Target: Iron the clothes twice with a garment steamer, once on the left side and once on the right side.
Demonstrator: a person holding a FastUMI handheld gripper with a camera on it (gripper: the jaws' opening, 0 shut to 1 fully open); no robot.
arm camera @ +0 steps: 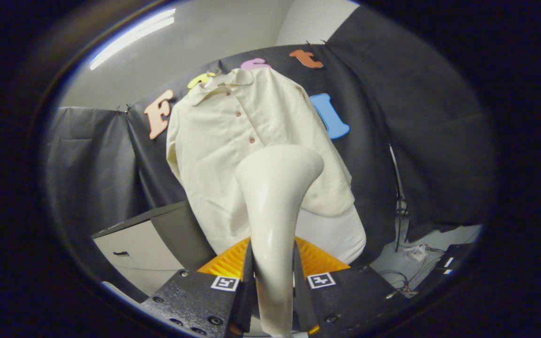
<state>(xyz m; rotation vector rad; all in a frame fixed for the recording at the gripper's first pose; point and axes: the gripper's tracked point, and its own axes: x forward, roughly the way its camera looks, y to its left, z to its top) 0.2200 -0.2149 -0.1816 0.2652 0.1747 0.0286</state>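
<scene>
Tongs (pixel 273 281) clamped both fingers on the glossy cream steamer (pixel 275 206), smooth neck flaring to a wide head. Just beyond it, a cream woven button-up shirt (pixel 223 141) hung over a pale padded board (pixel 341 234); head sat against its lower front, right of the buttons. Cabinet (pixel 134 249) left.

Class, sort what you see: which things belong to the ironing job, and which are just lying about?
Job: steamer, held between the gripper fingers; cream shirt hanging beyond it.

Lying about: cabinet, cables on the floor, pole.
</scene>
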